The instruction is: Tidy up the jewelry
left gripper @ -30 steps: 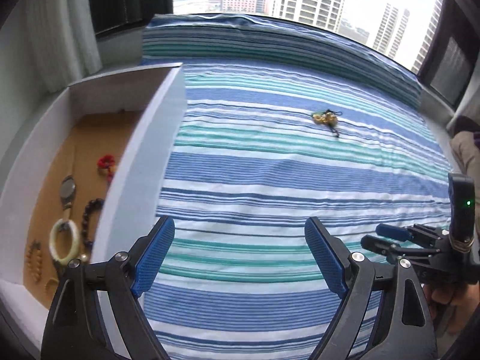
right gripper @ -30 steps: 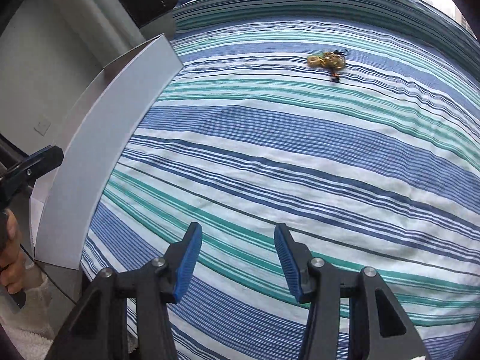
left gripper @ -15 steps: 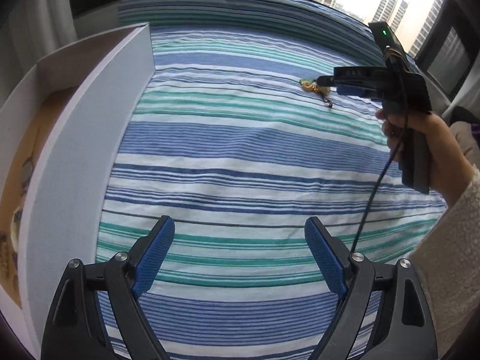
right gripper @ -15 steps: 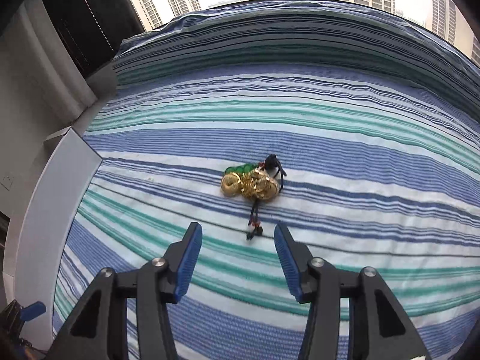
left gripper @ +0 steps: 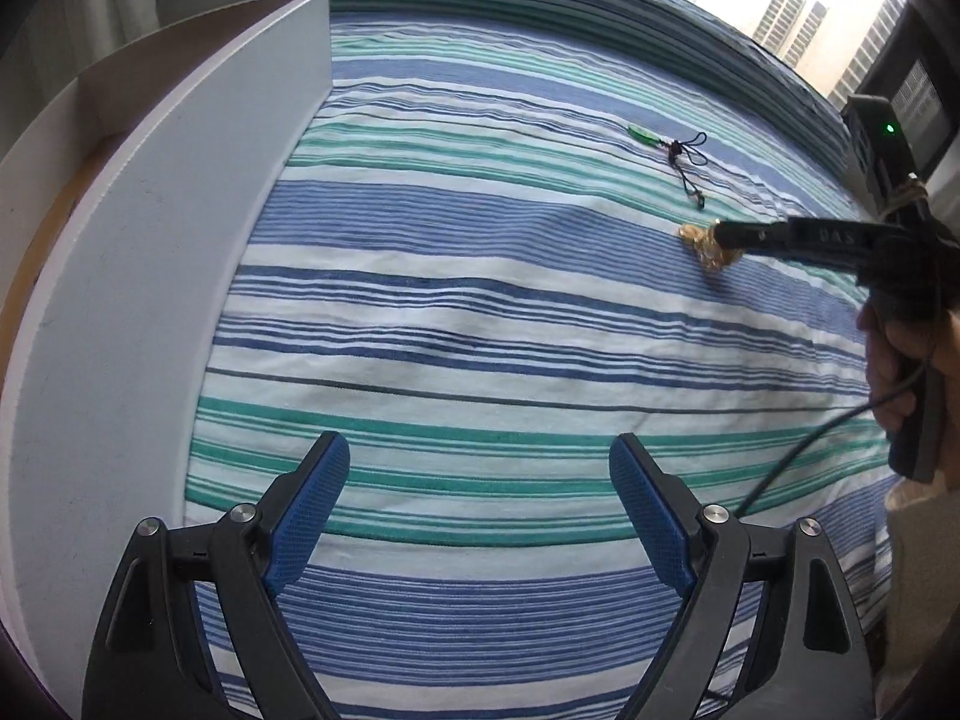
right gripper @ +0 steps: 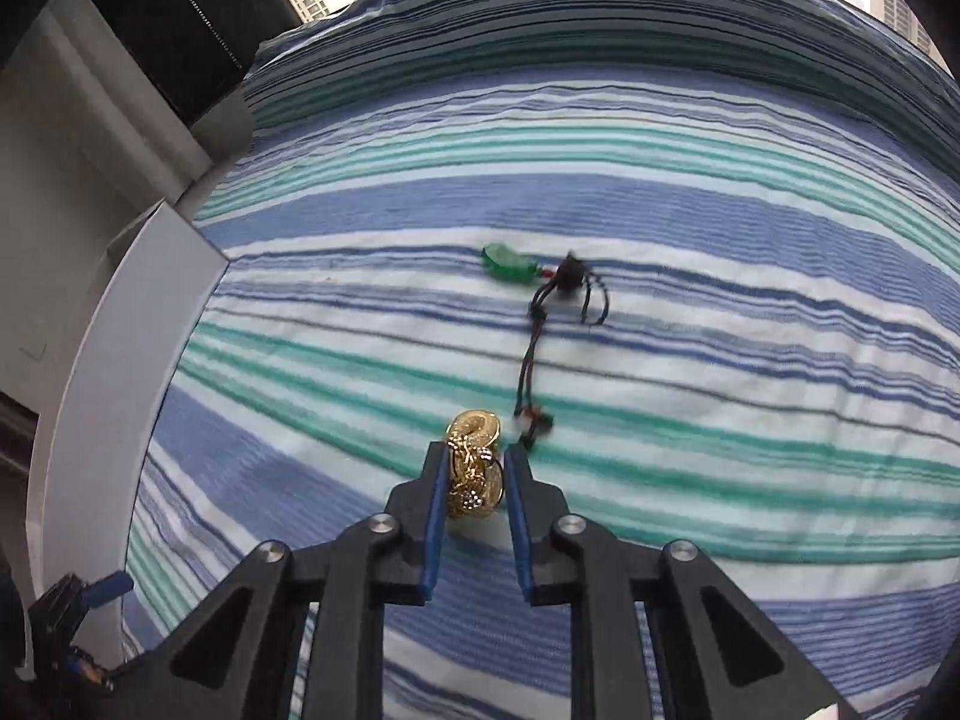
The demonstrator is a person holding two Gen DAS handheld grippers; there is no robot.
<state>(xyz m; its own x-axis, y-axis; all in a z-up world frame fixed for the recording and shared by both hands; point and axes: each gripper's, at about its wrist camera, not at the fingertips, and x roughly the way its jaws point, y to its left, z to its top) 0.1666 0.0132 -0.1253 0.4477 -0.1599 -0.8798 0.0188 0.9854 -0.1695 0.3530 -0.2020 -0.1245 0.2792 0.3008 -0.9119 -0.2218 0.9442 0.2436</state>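
A bed covered in a blue, teal and white striped sheet fills both views, with tower blocks beyond the window at its far edge. The right hand-held gripper is clenched on a gold bracelet, its blue pads pressing the piece from both sides while one gold loop sticks out past the fingertips. In the left wrist view the same right hand-held gripper reaches in from the right edge of the bed, the gold bracelet at its tip just above the sheet. Just beyond the bracelet, toward the far edge, lies a green pendant on a dark cord that trails back toward the gripper, ending near its right finger. The left hand-held gripper hangs over the near part of the bed, released, fingers spread wide with nothing between them. A white box stands along the left edge of the bed, well apart from the jewelry.
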